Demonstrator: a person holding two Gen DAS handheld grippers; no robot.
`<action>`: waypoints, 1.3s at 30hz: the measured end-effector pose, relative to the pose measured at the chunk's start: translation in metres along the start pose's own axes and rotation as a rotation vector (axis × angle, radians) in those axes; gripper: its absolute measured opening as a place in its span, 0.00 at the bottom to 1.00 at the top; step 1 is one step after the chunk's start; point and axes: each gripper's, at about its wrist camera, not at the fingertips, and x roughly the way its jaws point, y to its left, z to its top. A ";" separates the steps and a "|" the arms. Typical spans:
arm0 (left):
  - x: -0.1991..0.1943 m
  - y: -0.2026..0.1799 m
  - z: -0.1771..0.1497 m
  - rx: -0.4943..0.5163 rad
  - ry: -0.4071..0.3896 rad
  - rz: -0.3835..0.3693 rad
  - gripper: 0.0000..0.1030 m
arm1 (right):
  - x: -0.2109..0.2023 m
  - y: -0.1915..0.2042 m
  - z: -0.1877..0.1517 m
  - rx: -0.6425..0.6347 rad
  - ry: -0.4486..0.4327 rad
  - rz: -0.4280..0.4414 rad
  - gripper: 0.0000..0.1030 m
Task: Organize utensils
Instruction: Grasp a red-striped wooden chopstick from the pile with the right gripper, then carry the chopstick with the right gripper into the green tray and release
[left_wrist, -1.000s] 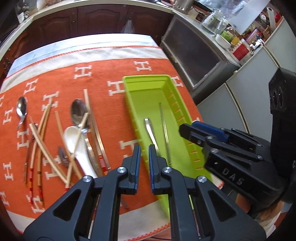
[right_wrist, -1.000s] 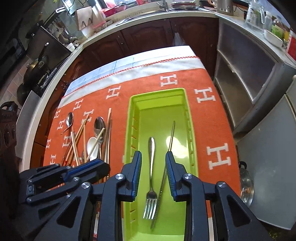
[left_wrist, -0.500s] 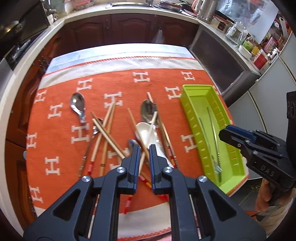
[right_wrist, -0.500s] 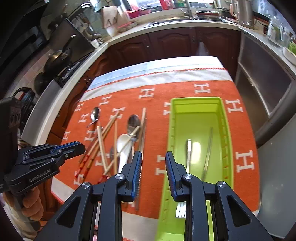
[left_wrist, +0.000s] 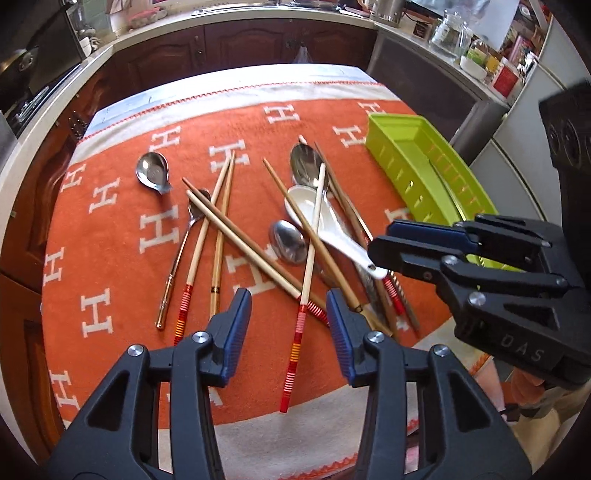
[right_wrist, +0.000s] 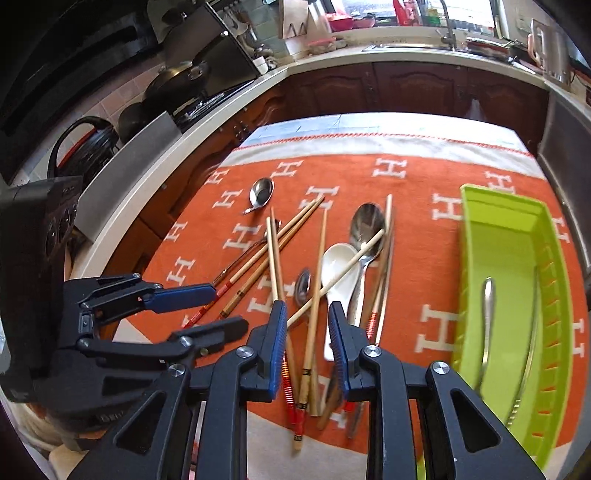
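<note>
The pile of utensils (left_wrist: 295, 236) lies loose on the orange cloth (left_wrist: 110, 229), chopsticks crossed over a white ceramic spoon (left_wrist: 325, 229) and three steel spoons, while the green tray (right_wrist: 517, 266) to the right holds only a fork and one long thin piece. Left gripper (left_wrist: 289, 310) hovers over the handle ends, its jaws just opened and spread, nothing between them but a red-banded chopstick (left_wrist: 301, 306) lying below. Right gripper (right_wrist: 307, 325) hangs close alongside, jaws narrowing a little, apart and empty.

Risk, as I judge it: those sticks overlap, so pinching one could drag its neighbours or flick the ceramic spoon. And the two grippers crowd the same spot, so a bump looks possible.

Hard to read: the large steel spoon's handle is buried under sticks, and the tray's near end is cut off behind the right gripper's frame.
</note>
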 end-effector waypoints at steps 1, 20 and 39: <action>0.005 0.000 -0.003 0.005 0.006 -0.001 0.38 | 0.007 -0.001 -0.001 0.002 0.009 0.008 0.19; 0.053 0.009 -0.014 -0.040 0.074 -0.053 0.29 | 0.103 -0.008 0.001 0.018 0.134 -0.049 0.08; 0.041 0.000 -0.008 -0.060 0.065 -0.028 0.03 | 0.057 -0.029 0.003 0.129 0.040 0.030 0.06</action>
